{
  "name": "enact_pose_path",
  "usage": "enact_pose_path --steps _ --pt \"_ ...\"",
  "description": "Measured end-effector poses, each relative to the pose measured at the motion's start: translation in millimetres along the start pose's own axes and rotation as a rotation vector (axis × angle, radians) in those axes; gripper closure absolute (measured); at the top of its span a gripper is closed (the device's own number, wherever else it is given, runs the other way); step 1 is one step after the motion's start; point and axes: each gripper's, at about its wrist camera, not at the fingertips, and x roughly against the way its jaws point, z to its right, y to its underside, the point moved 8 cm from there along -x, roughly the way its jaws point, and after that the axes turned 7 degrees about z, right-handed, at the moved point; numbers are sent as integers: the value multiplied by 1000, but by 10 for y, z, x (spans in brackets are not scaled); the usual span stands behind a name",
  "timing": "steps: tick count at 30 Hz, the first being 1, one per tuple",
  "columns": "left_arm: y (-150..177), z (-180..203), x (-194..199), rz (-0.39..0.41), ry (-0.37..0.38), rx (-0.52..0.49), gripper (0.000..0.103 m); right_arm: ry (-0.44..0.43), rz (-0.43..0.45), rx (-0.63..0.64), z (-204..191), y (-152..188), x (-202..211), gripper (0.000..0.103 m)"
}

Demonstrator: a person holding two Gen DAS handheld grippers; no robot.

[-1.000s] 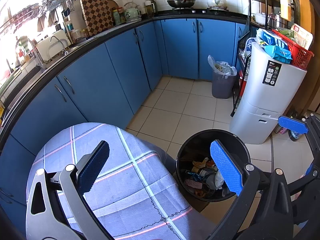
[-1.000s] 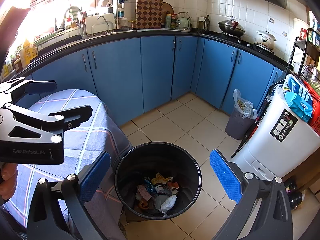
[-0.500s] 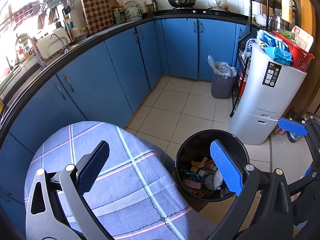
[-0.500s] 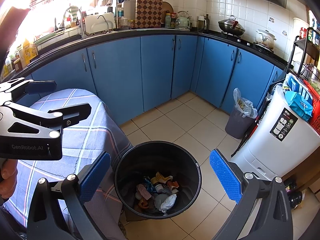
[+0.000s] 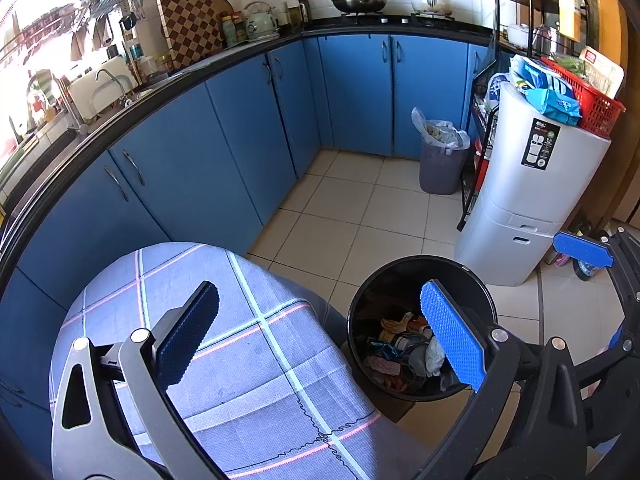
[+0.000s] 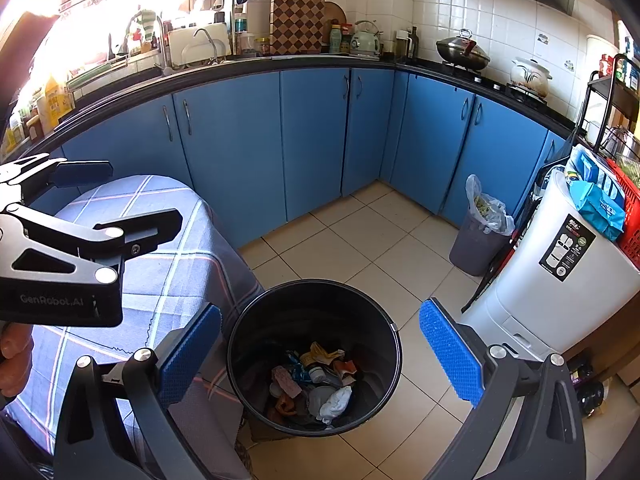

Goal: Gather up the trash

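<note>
Entry: my left gripper (image 5: pixel 320 340), jaws apart, nothing held, over the table (image 5: pixel 224 360). My right gripper (image 6: pixel 320 354), jaws apart, nothing held, above the bin (image 6: pixel 316 292).

Trash (image 6: pixel 316 380): a heap of wrappers and crumpled paper at the bottom of the bin, which stands on the floor against the table's right edge. Pieces overlap; I cannot count them.

Counts: two grippers; one black bin; one grey bin (image 6: pixel 476 248) lined with a bag, at the counter's far corner; one table, its cloth bare where I can see it.

Risks, as I judge: swinging low would knock the bin's rim and tip it; the draped cloth could snag a finger and drag.
</note>
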Motion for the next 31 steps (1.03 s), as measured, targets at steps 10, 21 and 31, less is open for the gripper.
enact_pose_path --steps 10,21,31 --pt "11 8 5 4 -4 -12 3 9 -10 3 19 48 -13 6" --pt "9 -21 4 -1 9 3 3 10 -11 1 23 53 -12 6" --pt "25 -14 12 -17 20 -1 3 9 -12 2 11 49 -18 6"
